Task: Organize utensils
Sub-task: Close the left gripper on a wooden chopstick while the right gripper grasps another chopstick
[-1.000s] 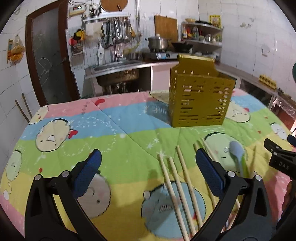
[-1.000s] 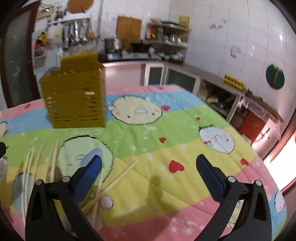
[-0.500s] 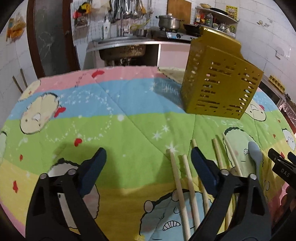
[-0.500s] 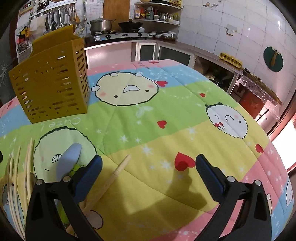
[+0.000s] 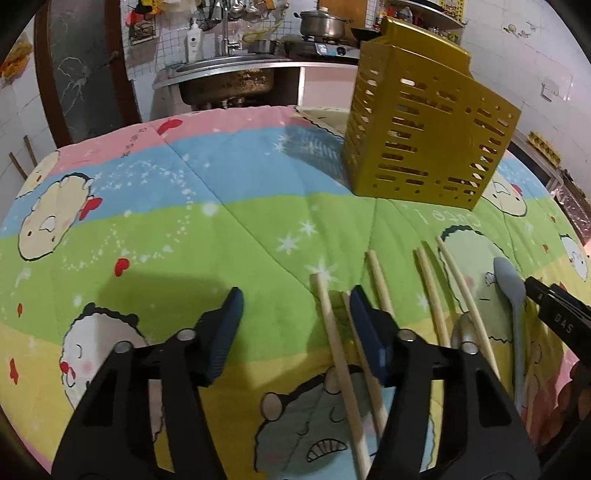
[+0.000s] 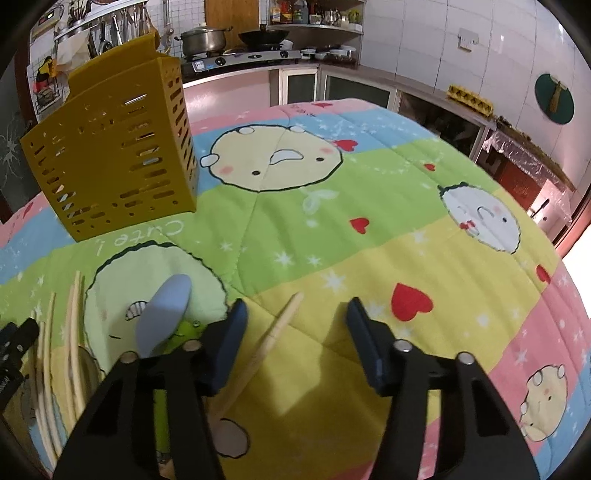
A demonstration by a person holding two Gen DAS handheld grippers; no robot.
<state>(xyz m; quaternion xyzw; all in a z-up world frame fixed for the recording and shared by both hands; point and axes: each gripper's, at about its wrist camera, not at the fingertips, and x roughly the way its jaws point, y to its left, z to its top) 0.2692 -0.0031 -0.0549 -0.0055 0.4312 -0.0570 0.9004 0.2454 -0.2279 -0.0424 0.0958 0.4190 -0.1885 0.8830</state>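
A yellow slotted utensil holder (image 5: 424, 133) stands upright on the cartoon quilt (image 5: 221, 229); it also shows in the right wrist view (image 6: 110, 162). Several wooden chopsticks (image 5: 332, 332) lie in a row near me. A grey-blue spoon (image 5: 511, 291) and a metal spoon (image 5: 463, 330) lie among them. My left gripper (image 5: 295, 310) is open and empty, low over the leftmost chopsticks. My right gripper (image 6: 297, 325) is open and empty; a single chopstick (image 6: 275, 336) lies between its fingers, and the grey-blue spoon (image 6: 166, 310) lies to its left.
A sink counter (image 5: 229, 70) with a pot (image 5: 321, 22) stands behind the table. Cabinets and a shelf (image 6: 369, 85) run along the right wall. The quilt's right edge (image 6: 569, 295) drops off. The right gripper's tip (image 5: 557, 314) shows at the left view's right side.
Both grippers have moved forward and lower toward the quilt. Their jaws have narrowed but remain open. The utensils and the holder have not moved.
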